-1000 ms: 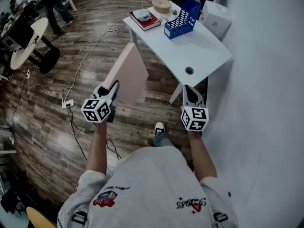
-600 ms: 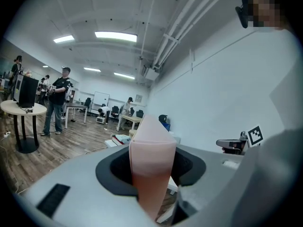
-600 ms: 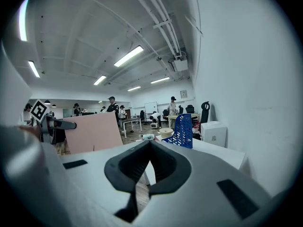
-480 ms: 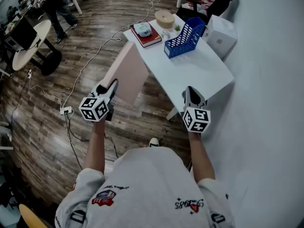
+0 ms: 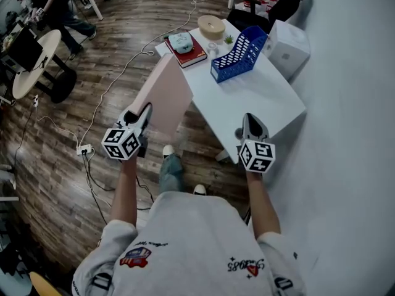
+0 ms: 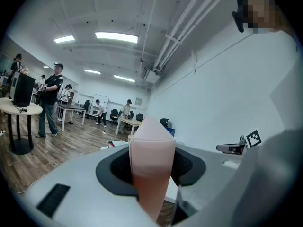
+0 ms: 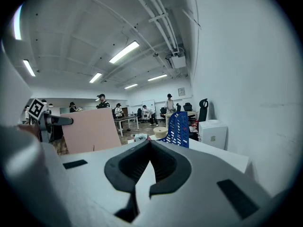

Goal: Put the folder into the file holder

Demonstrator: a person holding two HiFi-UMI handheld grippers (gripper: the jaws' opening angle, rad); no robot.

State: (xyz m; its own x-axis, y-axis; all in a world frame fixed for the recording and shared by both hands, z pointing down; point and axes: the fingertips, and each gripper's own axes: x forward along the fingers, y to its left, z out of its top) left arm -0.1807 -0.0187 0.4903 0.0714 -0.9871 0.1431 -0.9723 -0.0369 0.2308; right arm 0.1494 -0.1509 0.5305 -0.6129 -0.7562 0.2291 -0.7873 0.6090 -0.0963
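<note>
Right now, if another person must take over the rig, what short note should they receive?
Left gripper: jaws shut on the pink folder, which is held in the air to the left of the white table.
Right gripper: jaws shut with nothing between them, at the table's near edge.
Blue file holder: stands on the table's far part, with no folder in it.
Done: the folder is in a grip.
Left: carry the folder to the file holder, slide it in, release.

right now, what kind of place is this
Probably an open-plan office: a white desk with a blue file holder, people standing among other desks, and strip lights overhead.
</note>
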